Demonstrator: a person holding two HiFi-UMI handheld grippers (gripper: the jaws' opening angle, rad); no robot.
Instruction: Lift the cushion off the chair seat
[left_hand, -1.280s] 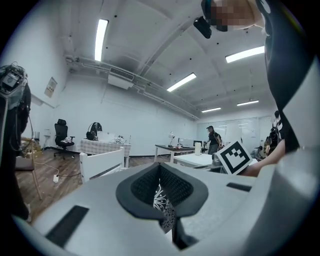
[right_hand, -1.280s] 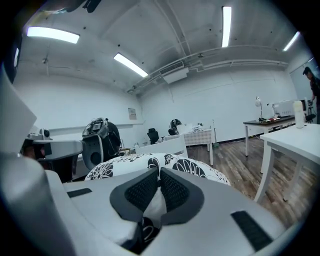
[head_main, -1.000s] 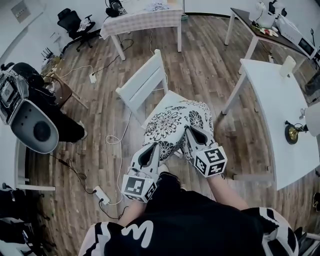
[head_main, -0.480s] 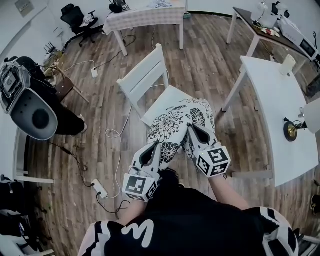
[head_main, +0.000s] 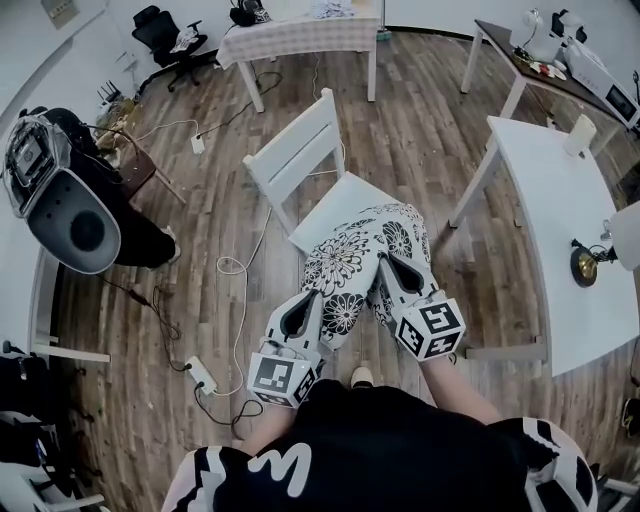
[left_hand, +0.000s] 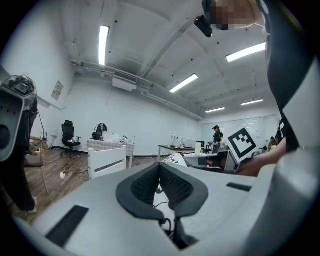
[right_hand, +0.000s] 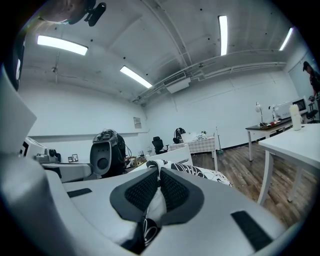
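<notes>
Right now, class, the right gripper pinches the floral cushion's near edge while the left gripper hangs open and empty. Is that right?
No. The left gripper is not open and empty: the left gripper view shows its jaws shut on the floral cushion too. The right gripper does pinch its near edge.

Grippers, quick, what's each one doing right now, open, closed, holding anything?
Left gripper: closed, holding the floral cushion by its near edge.
Right gripper: closed, holding the same cushion.
</notes>
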